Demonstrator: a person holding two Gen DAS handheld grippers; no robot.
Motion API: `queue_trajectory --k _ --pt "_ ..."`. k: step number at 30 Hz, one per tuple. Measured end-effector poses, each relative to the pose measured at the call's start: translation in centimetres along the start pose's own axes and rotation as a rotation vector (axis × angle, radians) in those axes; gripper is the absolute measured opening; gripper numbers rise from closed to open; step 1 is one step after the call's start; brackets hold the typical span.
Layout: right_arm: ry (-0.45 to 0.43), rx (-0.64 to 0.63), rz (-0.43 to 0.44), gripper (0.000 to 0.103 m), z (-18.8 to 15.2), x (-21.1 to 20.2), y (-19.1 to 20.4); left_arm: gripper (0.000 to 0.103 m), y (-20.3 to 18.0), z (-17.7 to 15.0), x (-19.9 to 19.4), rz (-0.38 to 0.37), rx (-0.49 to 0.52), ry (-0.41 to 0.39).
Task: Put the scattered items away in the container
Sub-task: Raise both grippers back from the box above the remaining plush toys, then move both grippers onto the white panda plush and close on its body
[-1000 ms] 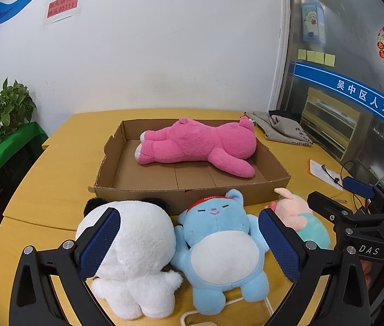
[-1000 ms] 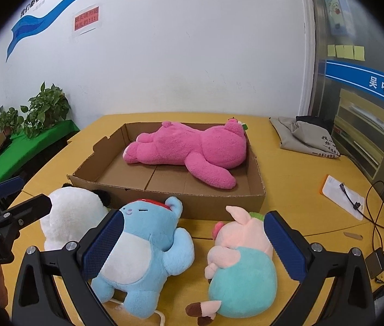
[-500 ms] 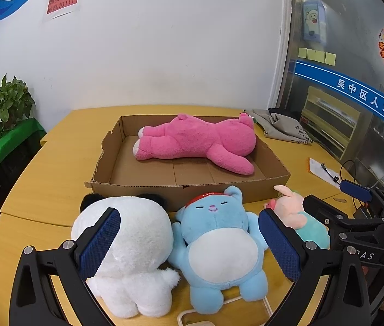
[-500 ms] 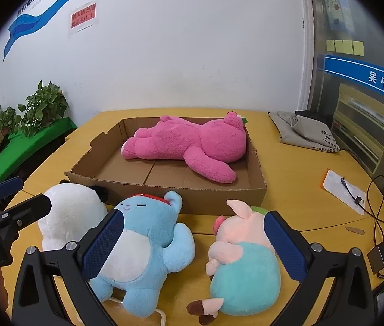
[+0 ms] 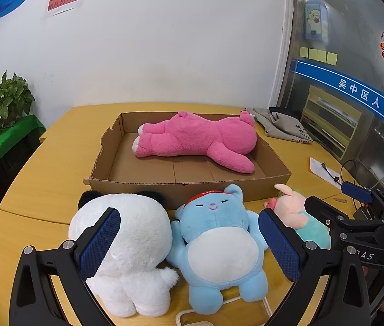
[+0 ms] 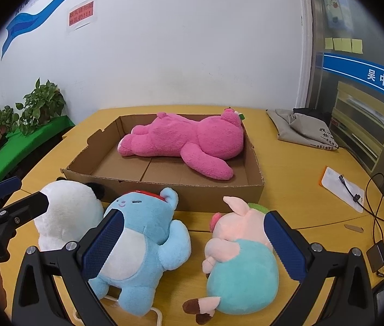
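Note:
A shallow cardboard box (image 5: 186, 187) (image 6: 164, 190) sits mid-table with a pink plush bear (image 5: 197, 138) (image 6: 186, 141) lying in it. In front of the box lie a white panda plush (image 5: 132, 244) (image 6: 66, 214), a blue bear plush (image 5: 219, 244) (image 6: 143, 241) and a pink pig plush in teal (image 5: 297, 217) (image 6: 240, 258). My left gripper (image 5: 189, 244) is open and empty above the panda and blue bear. My right gripper (image 6: 194, 244) is open and empty above the blue bear and pig.
A grey cloth bag (image 6: 303, 130) lies at the back right. A white card with a cable (image 6: 341, 190) and black adapters (image 6: 382, 252) lie on the right edge. Potted plants (image 6: 39, 106) stand on a green shelf left of the table. A white cable (image 5: 219, 307) runs under the blue bear.
Both grippers have shifted slightly, so the toys and box sit a little differently in view. Both stay open. No toy has moved.

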State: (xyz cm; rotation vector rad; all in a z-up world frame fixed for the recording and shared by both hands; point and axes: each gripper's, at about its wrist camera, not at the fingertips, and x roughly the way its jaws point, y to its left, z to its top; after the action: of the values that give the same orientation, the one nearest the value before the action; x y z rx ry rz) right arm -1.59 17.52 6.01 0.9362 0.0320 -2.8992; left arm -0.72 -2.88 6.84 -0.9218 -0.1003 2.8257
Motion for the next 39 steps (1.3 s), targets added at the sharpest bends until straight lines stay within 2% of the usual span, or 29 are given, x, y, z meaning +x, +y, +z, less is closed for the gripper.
queue_trajectory --k 17,23,26,31,36,39 --pt "0.010 -0.003 -0.004 0.103 -0.1 0.5 0.1 0.103 0.5 -0.2 0.3 0.002 -0.008 0.013" --pt "0.033 -0.016 0.027 0.103 -0.4 1.1 1.0 0.103 2.8 -0.5 -0.1 0.002 -0.040 0.022" --pt "0.053 -0.041 0.091 0.103 -0.7 1.5 2.3 0.103 5.0 -0.8 -0.2 0.013 -0.089 0.037" --pt "0.095 -0.119 0.273 0.103 -1.8 2.6 6.4 0.103 9.0 -1.5 0.3 0.025 -0.165 0.082" --pt "0.165 -0.195 0.426 0.103 -3.4 4.5 11.5 0.103 11.7 -2.2 3.0 -0.001 -0.150 0.158" --pt "0.194 -0.205 0.474 0.103 -4.0 5.8 14.2 0.103 13.0 -2.7 5.5 -0.004 -0.145 0.230"
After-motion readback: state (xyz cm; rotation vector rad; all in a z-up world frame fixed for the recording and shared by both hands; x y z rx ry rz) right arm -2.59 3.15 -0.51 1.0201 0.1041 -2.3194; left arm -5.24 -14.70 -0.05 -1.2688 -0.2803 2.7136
